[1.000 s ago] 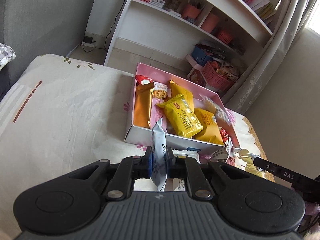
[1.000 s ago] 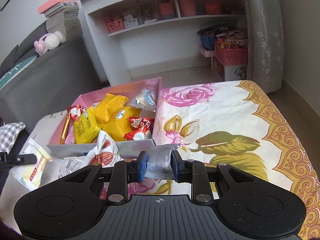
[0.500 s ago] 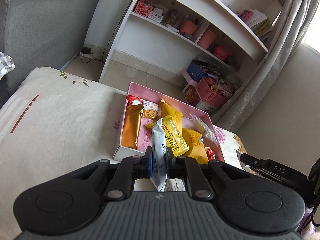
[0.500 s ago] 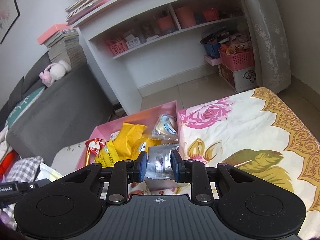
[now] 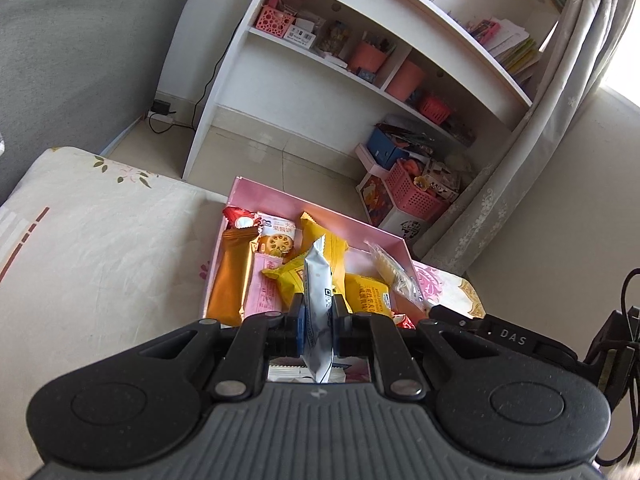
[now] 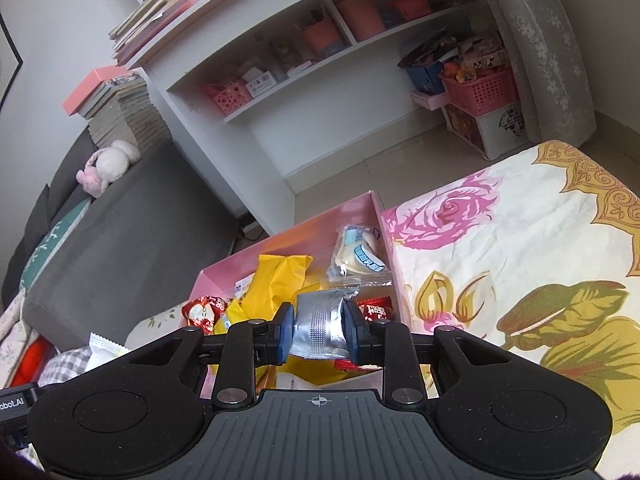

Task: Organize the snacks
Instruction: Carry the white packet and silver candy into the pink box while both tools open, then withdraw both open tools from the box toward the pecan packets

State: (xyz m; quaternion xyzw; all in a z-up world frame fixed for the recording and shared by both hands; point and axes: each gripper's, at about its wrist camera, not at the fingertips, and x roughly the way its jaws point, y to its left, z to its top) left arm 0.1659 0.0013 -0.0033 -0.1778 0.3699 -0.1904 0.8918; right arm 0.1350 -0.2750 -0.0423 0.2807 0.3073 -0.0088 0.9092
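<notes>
Both packets are being carried to the pink box (image 5: pixel 236 200) — the left gripper (image 5: pixel 317 326) has its fingers clamped on a white-blue packet (image 5: pixel 318 300), long axis upright, edge-on. The right gripper (image 6: pixel 319 332) pinches a crumpled silver packet (image 6: pixel 320 326), lying crosswise above the box's near right corner. Next, I judge: lower and release inside.

Bright daylight from right window, sharp focus, fisheye bending, dark corners.

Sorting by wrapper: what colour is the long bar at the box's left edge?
Metallic orange-gold bar, clearest in the left wrist view.
</notes>
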